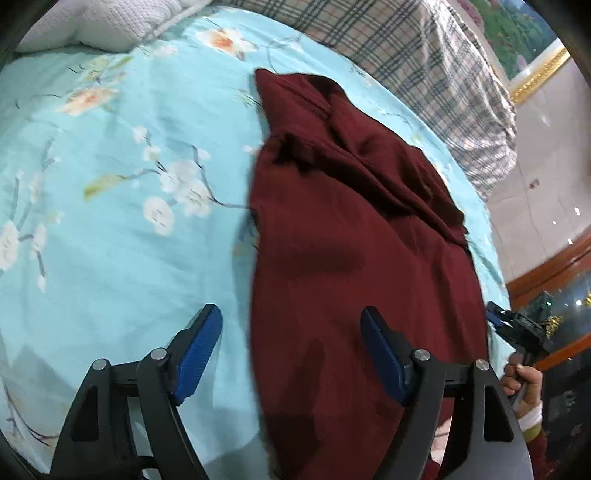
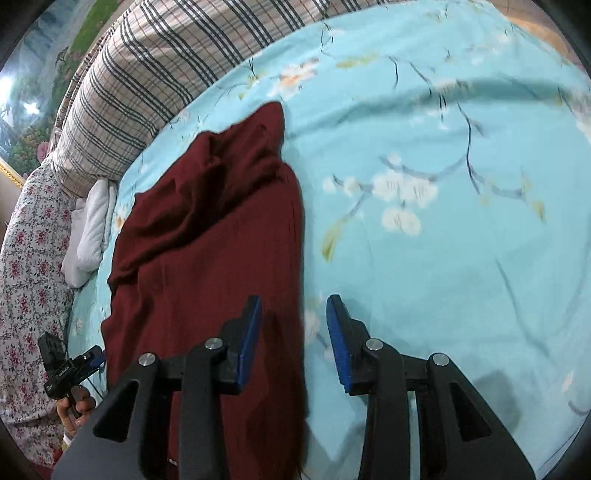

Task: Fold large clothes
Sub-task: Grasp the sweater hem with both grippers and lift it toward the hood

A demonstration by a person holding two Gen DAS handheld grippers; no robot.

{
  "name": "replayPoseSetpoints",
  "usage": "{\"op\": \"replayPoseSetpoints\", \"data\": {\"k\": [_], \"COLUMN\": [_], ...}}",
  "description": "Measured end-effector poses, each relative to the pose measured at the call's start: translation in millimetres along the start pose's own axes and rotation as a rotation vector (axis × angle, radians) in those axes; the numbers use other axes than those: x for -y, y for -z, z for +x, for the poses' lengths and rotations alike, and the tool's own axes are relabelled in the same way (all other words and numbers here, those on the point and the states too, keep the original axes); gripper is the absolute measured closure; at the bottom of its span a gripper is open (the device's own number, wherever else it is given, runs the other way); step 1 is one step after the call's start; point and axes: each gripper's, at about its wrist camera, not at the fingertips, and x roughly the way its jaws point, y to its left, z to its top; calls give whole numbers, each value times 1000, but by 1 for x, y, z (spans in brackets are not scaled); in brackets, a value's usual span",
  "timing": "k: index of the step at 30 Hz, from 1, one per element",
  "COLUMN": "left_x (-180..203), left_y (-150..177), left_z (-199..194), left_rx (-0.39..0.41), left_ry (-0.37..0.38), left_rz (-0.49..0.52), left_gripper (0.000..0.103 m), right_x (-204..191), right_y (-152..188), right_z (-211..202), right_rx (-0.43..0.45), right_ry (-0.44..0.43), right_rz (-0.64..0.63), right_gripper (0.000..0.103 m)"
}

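A dark red garment lies in a long, partly folded strip on the light blue floral bedsheet. It also shows in the right wrist view, with bunched folds at its far end. My left gripper is open and empty, hovering over the garment's left edge near its close end. My right gripper is open and empty, hovering over the garment's right edge. The other gripper shows in each view, at the right edge and at the lower left.
A plaid quilt lies along the far side of the bed. A white towel and a floral cloth lie at the bed's left edge. A white pillow sits at the top left. The floor lies beyond the bed.
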Motion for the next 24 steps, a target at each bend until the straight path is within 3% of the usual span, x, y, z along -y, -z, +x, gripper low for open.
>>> {"op": "replayPoseSetpoints", "data": {"k": [9,11,14,15,16,18,24], "left_x": [22,24,25,26,28,28,43], "left_y": [26,34,42,44,44,44,48], "left_z": [4,0,1,2,5,6,-44], "left_rx": [-97,-109,-130,-126,-128,-125,-27], "left_ry": [77,94,103,86,64,54,29], "left_rz": [104,127,137,141,142,126,188], "left_gripper": [27,34,57,77,97,97,98], "right_x": [-4,-1,-3,-6,-8,-11,2], "right_y": [30,42,60,64,66,69,62], "right_z": [4,2,3,4,5,6,-44], "right_rx": [-116,-136,-152,-151,-154,-146,-23], "right_ry": [-216,-266,-297,-296,-291,-282,-351], "right_rz": [19,25,5,-9,-15,-9,-7], "right_gripper": [65,65,67,72,83,95,97]}}
